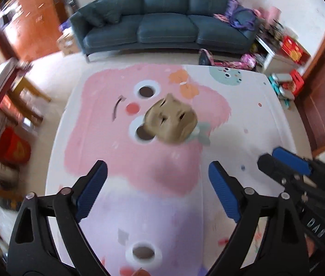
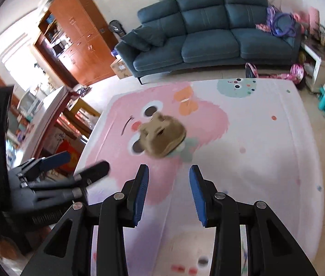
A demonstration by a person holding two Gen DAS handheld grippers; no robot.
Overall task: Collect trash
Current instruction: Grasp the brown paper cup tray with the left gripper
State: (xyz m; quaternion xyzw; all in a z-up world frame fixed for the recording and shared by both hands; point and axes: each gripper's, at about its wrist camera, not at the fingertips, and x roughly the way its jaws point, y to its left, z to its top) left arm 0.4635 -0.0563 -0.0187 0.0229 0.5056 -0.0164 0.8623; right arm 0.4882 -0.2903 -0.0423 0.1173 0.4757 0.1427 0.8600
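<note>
While the left tool (image 1: 157, 172) hangs with its fingers spread wide and empty, a crumpled brown paper bag (image 1: 171, 122) lies on the pink cartoon play mat (image 1: 121, 151), ahead of the right tool (image 2: 168, 176), likewise parted and empty.

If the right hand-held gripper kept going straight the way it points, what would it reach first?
Most likely the crumpled brown paper bag on the pink play mat; the open right hand-held gripper frames it slightly left of centre. Depth is unclear.
</note>
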